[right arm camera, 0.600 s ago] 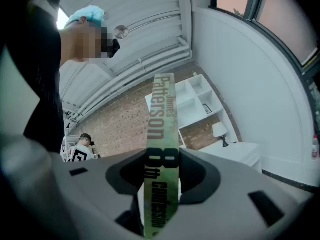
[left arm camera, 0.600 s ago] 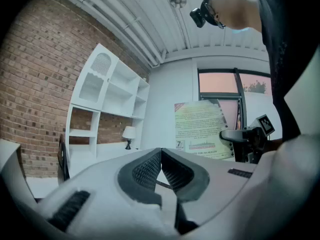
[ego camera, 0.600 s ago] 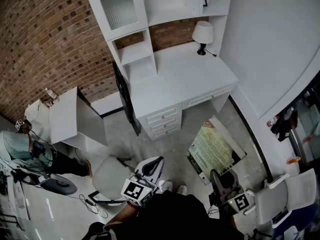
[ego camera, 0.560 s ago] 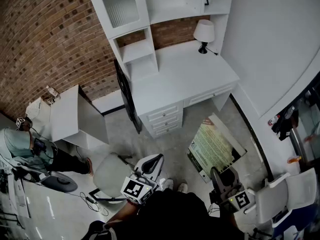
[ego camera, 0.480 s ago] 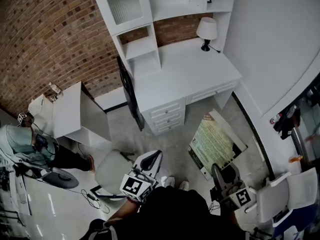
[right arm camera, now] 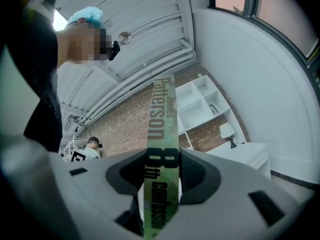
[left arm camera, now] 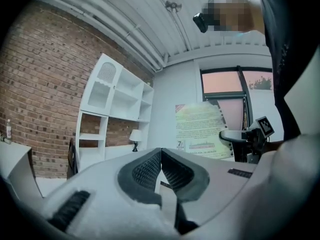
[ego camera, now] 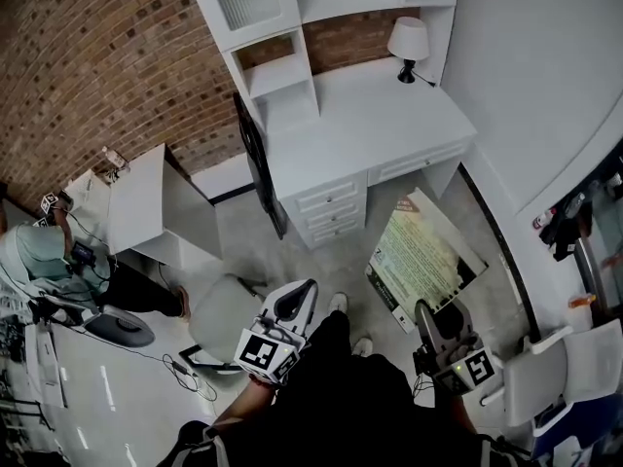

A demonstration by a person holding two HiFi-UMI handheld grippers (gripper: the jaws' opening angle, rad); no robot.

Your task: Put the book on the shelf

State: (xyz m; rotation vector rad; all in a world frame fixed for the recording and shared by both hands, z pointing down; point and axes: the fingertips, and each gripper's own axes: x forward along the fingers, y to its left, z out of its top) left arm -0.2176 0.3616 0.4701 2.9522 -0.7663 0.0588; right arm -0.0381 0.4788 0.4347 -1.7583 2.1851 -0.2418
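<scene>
Right claw (ego camera: 429, 311) clamped on book (ego camera: 424, 253); in right gripper view, spine stood edge-on between its jaws. Book hung lower right of head view, cover up, above floor. Left claw (ego camera: 298, 298), lower centre, jaws pressed together, nothing between. White shelf (ego camera: 280, 78) upper centre, well apart from book. Lamp (ego camera: 408, 40) stood on worktop (ego camera: 370, 129).

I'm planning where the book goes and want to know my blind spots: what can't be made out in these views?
Head view: the shelf unit has its upper compartments cut off by the top edge.
Head view: the book shows its cover, but the print is too small to read.
Right gripper view: the book's spine hides the shelf unit's left side.
</scene>
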